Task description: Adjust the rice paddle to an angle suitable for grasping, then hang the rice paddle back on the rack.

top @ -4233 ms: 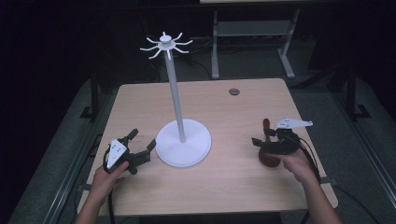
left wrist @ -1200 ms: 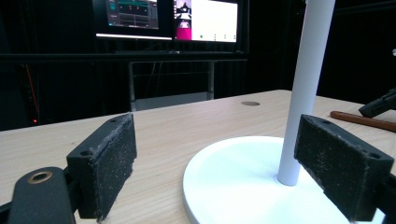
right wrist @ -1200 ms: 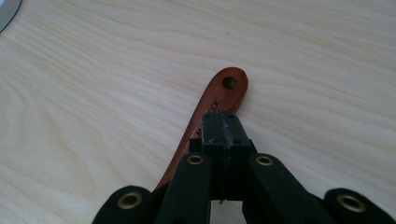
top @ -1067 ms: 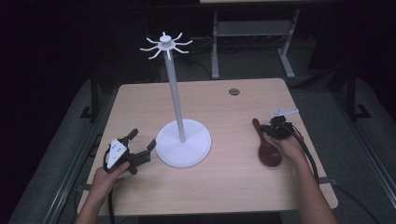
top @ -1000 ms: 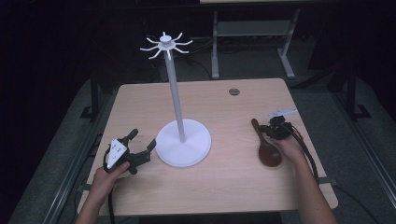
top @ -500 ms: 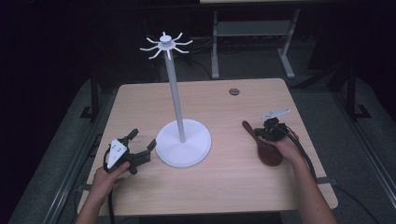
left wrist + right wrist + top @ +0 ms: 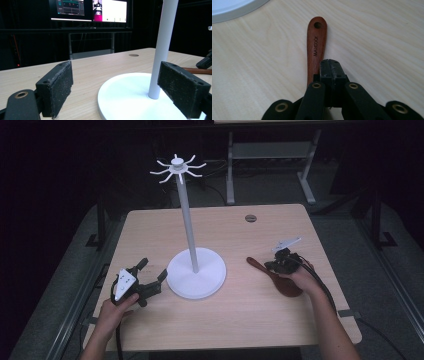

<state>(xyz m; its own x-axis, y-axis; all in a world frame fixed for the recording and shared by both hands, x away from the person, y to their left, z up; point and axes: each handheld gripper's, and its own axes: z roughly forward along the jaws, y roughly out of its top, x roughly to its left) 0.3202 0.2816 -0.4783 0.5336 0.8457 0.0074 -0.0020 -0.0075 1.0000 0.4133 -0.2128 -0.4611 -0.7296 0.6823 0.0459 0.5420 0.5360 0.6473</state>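
High view, wooden spoon (image 7: 277, 276) near right table (image 7: 320, 240) edge, open tabletop behind.

We see a reddish-brown wooden spoon (image 7: 315, 47) with dark lettering along its handle, lying on a pale, light-grained wooden table (image 7: 260, 315). The stand (image 7: 196, 272) is plain white from base to hooks. Both the left gripper (image 7: 151, 270) and the right gripper (image 7: 329, 66) have black jaws with brass-coloured rivets.

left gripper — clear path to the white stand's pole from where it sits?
Probably yes. The left gripper is open beside the stand's base, and the pole rises just ahead of its jaws with nothing between. The spoon lies on the far side.
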